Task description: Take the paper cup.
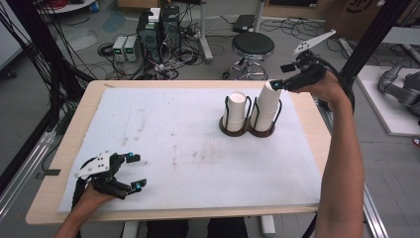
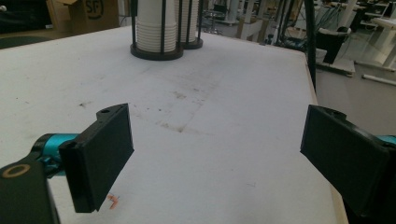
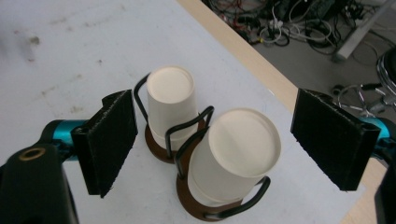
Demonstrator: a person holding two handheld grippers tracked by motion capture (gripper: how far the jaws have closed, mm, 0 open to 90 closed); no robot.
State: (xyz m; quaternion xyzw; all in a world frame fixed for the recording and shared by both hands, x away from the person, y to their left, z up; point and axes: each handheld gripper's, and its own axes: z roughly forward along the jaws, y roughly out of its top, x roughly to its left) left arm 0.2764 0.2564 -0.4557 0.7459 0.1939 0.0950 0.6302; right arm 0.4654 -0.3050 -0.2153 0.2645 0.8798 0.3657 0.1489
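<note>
Two stacks of upside-down white paper cups stand in black wire holders on brown bases at the back right of the white mat [image 1: 163, 144]. The shorter stack [image 1: 236, 111] is on the left, the taller stack [image 1: 267, 104] on the right. My right gripper [image 1: 281, 75] hovers open just above and beside the top of the taller stack. In the right gripper view the taller stack [image 3: 238, 149] and the shorter stack [image 3: 170, 100] lie below the open right gripper [image 3: 215, 140]. My left gripper [image 1: 135, 172] rests open near the front left, with nothing between the wide-apart jaws of the left gripper [image 2: 215, 154]; the cup holders [image 2: 156, 28] stand far ahead.
The wooden table [image 1: 74, 129] shows as a rim around the mat. Behind it on the floor are a black stool [image 1: 252, 47], computer towers [image 1: 158, 29] and tangled cables. A black frame post [image 1: 366, 39] rises at the right.
</note>
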